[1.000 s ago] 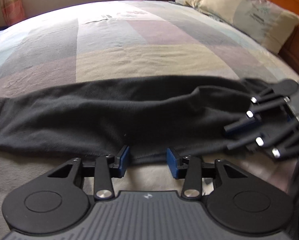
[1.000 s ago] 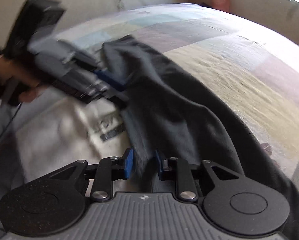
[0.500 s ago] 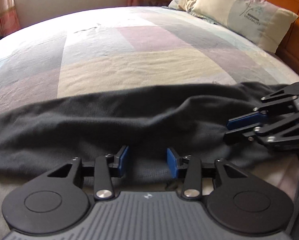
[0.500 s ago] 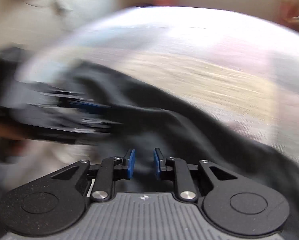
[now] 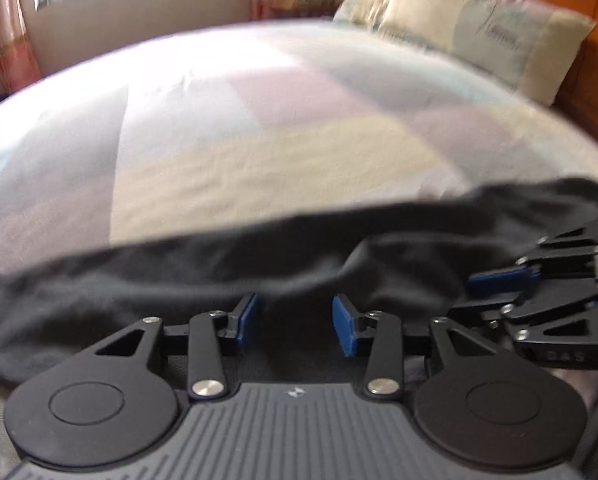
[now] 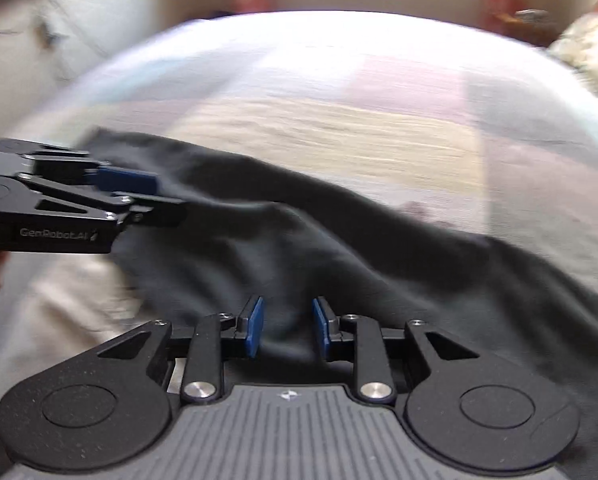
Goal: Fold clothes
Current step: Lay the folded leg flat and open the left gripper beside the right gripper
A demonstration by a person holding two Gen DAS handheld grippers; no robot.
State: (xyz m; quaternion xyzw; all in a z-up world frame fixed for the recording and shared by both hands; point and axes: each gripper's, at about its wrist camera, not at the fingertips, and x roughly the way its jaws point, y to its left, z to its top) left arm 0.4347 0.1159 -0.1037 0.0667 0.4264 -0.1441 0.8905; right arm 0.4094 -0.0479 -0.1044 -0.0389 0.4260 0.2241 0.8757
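While the left tongs stand part open with dark cloth lying between the blue pads but not pinched, the right tongs are opening, a ridge of the same cloth between their pads and seemingly being let go. Both point down at the near edge of the black garment, probably to set or take a fresh hold for the next fold. The garment lies as a long band across the near side of the bed, close under both tongs, with the right tongs at its pillow-side end. A pillow sits well beyond the garment, by the headboard.
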